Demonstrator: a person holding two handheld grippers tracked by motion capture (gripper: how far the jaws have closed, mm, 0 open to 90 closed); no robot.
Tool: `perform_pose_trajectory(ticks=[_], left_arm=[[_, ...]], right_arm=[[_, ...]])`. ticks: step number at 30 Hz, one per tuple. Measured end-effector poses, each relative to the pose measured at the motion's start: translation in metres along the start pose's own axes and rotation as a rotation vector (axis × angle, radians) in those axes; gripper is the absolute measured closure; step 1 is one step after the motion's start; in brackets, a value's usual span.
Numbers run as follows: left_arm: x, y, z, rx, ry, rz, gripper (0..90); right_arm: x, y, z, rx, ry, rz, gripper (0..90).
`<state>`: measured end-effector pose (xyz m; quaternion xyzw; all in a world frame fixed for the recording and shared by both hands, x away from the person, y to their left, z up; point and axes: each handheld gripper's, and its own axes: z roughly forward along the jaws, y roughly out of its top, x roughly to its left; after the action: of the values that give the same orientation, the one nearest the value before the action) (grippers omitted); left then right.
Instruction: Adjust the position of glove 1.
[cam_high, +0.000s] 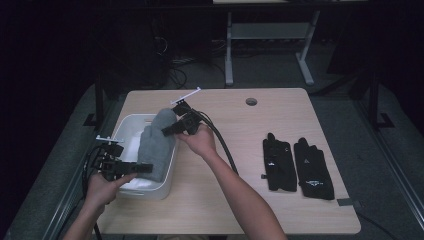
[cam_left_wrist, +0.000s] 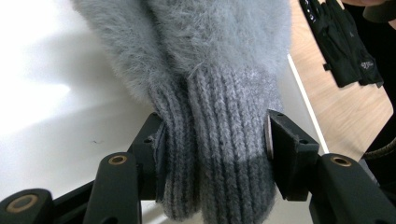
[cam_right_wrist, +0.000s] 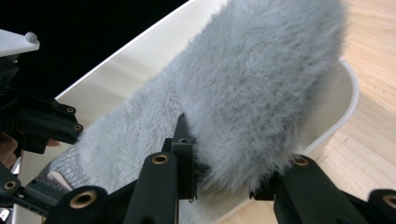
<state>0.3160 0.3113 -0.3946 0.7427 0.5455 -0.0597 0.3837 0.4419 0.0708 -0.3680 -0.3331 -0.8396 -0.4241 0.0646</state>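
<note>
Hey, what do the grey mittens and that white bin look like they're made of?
Grey mittens: probably knitted wool or acrylic, with a fuzzy, fluffy pile on the body and a ribbed knit cuff. White bin: likely moulded plastic, judging by its smooth, slightly glossy walls and rounded rim.

Small white logos on the black gloves (cam_high: 299, 164), too blurred to read

You have a pair of black gloves (cam_high: 298, 165) lying flat, side by side, on the right part of the wooden table (cam_high: 235, 200), well apart from the white bin (cam_high: 131, 125).
</note>
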Motion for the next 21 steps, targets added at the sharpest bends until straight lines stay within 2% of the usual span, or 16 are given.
perform_pose_trajectory(ticks=[6, 10, 12, 13, 14, 15, 16, 17, 19, 21], left_arm=[[0.002, -0.002, 0.003, 0.009, -0.005, -0.011, 44.9], [-0.001, -0.001, 0.003, 0.027, 0.018, -0.004, 44.1], [-0.001, -0.001, 0.005, 0.045, 0.018, -0.001, 43.4], [-0.002, -0.001, 0.008, 0.071, 0.033, -0.003, 41.5], [-0.002, -0.001, 0.008, 0.071, 0.033, -0.003, 39.1], [-0.002, 0.0, 0.008, 0.073, 0.055, 0.003, 36.9], [-0.002, 0.0, 0.008, 0.073, 0.055, 0.003, 34.4], [-0.002, -0.001, 0.007, 0.083, 0.08, 0.007, 33.0], [0.0, -0.001, 0.007, 0.09, 0.083, 0.003, 32.8], [0.0, -0.002, 0.005, 0.066, 0.085, -0.007, 32.5]], right_arm=[[0.001, 0.0, 0.002, 0.0, -0.01, -0.005, 66.5], [0.002, 0.0, 0.0, -0.016, -0.021, -0.001, 64.0], [0.002, 0.001, -0.001, -0.025, -0.035, -0.009, 60.6], [0.004, 0.002, -0.002, -0.029, -0.054, -0.008, 54.6], [0.004, 0.002, -0.002, -0.029, -0.054, -0.008, 54.6], [0.003, 0.002, -0.003, -0.039, -0.074, -0.002, 49.0], [0.002, 0.002, -0.005, -0.048, -0.087, 0.002, 45.4], [0.001, 0.003, -0.006, -0.058, -0.094, 0.008, 44.7], [0.001, 0.003, -0.009, -0.067, -0.098, 0.004, 42.9], [0.001, 0.004, -0.012, -0.082, -0.114, -0.001, 41.6]])
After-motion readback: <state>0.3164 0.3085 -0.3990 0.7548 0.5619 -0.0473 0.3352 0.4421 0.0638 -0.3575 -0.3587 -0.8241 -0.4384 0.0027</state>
